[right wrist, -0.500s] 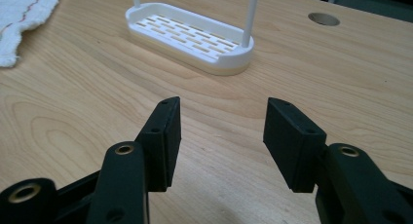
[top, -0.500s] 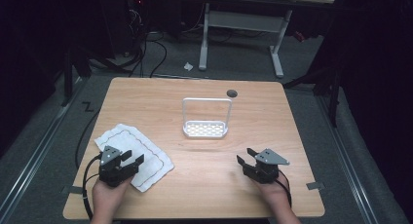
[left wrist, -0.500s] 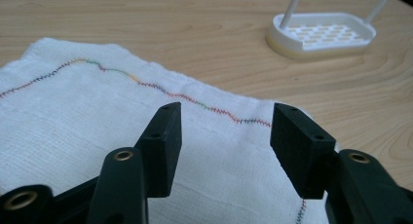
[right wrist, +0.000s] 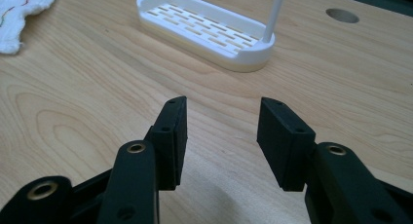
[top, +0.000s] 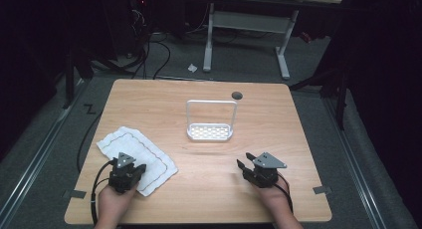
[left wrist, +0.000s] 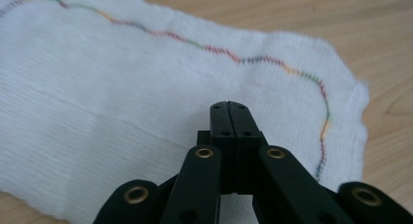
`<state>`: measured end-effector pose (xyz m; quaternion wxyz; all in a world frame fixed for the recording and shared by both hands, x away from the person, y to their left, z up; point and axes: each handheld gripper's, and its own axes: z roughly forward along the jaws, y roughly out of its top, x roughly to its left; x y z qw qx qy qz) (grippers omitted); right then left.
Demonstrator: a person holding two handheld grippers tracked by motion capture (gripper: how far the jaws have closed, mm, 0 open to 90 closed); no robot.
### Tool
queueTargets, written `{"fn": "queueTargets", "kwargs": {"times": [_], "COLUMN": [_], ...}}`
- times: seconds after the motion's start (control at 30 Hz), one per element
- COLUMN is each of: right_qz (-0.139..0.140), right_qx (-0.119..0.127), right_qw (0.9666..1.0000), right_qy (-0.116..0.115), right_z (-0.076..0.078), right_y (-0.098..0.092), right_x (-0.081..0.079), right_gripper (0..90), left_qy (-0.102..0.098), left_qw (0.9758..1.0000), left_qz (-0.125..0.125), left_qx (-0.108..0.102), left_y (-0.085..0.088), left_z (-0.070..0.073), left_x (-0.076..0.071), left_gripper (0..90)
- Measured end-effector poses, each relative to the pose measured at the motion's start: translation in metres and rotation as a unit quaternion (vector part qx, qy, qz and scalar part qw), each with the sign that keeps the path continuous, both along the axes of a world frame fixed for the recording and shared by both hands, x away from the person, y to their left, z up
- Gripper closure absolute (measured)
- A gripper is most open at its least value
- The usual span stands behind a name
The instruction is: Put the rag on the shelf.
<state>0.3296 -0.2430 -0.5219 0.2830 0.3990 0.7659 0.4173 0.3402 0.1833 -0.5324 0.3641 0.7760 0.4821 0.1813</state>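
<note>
A white cloth [top: 147, 148] with a wavy coloured stitch line lies flat at the table's near left; in the left gripper view the cloth [left wrist: 122, 83] spreads under the jaws. My left gripper [top: 130, 165] rests over its near edge, and the jaws [left wrist: 229, 108] are pressed together with nothing seen between them. A white slotted rack [top: 210, 132] with a tall wire hoop stands at the table's middle. My right gripper [top: 244, 165] hovers at the near right, pointing at the rack [right wrist: 204, 31]. Its jaws [right wrist: 221, 124] stand apart over bare wood.
The wooden table [top: 164, 104] has a round cable hole [top: 237, 95] behind the rack, also the hole [right wrist: 342, 15] at the far right. A cable trails from each gripper toward the near edge. Desk legs and cables stand on the dark floor beyond.
</note>
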Motion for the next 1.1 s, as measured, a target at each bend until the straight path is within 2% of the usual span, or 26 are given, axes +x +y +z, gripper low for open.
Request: {"fn": "queueTargets", "kwargs": {"times": [0.03,0.1,0.17,0.3,0.33,0.37,0.4,0.43,0.47,0.63,0.67,0.73,0.8,0.87,0.9,1.03,1.07,1.1], "right_qz": [0.0,0.003,0.003,0.004,0.005,0.006,0.006,0.006,0.007,0.014,0.014,0.019,0.028,0.031,0.037,0.061,0.061,0.074], "right_qx": [0.0,0.001,0.006,0.01,0.01,0.01,0.01,0.01,0.013,0.015,0.015,0.016,0.015,0.015,0.012,0.011,0.011,0.008], "right_qw": [1.0,1.0,1.0,0.9999,0.9999,0.9999,0.9999,0.9999,0.9999,0.9997,0.9997,0.9996,0.9994,0.9993,0.9992,0.9979,0.9979,0.9968], "right_qy": [0.0,0.0,0.001,0.002,0.002,0.002,0.002,0.002,0.005,0.011,0.011,0.012,0.013,0.014,0.012,0.022,0.022,0.027], "right_z": [0.0,0.0,0.001,0.002,0.002,0.002,0.002,0.002,0.002,0.001,0.001,0.001,0.002,0.002,0.001,0.001,0.001,0.001], "right_y": [0.0,0.0,-0.001,-0.001,-0.001,-0.001,-0.001,-0.001,-0.001,0.002,0.002,0.004,0.009,0.011,0.017,0.034,0.034,0.045], "right_x": [0.0,-0.001,-0.002,-0.004,-0.004,-0.004,-0.004,-0.004,-0.004,-0.005,-0.005,-0.005,-0.006,-0.007,-0.008,-0.012,-0.012,-0.012], "right_gripper": [54.8,54.9,55.1,55.4,55.5,55.5,55.5,55.5,57.1,58.6,58.6,59.7,60.5,61.3,63.4,70.0,70.0,73.9], "left_qy": [0.0,0.003,-0.004,-0.003,-0.003,-0.002,-0.002,-0.004,-0.014,-0.019,-0.019,-0.022,-0.03,-0.028,-0.025,-0.026,-0.026,-0.031], "left_qw": [1.0,0.9999,0.9993,0.9977,0.9977,0.9961,0.9961,0.9951,0.993,0.9876,0.9876,0.9845,0.983,0.9828,0.9822,0.9791,0.9791,0.9789], "left_qz": [0.0,-0.016,-0.035,-0.068,-0.068,-0.088,-0.088,-0.099,-0.117,-0.156,-0.156,-0.174,-0.181,-0.182,-0.186,-0.201,-0.201,-0.201], "left_qx": [0.0,-0.002,0.009,0.0,0.0,-0.004,-0.004,-0.003,0.007,0.002,0.002,0.0,0.002,-0.002,-0.01,-0.019,-0.019,-0.02], "left_y": [0.0,-0.006,-0.018,-0.038,-0.038,-0.05,-0.05,-0.057,-0.07,-0.095,-0.095,-0.105,-0.112,-0.113,-0.115,-0.119,-0.119,-0.119], "left_z": [0.0,0.0,0.0,-0.001,-0.001,-0.002,-0.002,-0.002,-0.002,-0.004,-0.004,-0.005,-0.006,-0.006,-0.006,-0.007,-0.007,-0.005], "left_x": [0.0,-0.002,-0.008,-0.014,-0.014,-0.017,-0.017,-0.018,-0.021,-0.026,-0.026,-0.03,-0.033,-0.033,-0.034,-0.038,-0.038,-0.04], "left_gripper": [90.0,90.0,90.0,90.0,90.0,90.0,90.0,90.0,90.0,90.0,90.0,90.0,90.0,90.0,90.0,90.0,89.8,87.6]}}
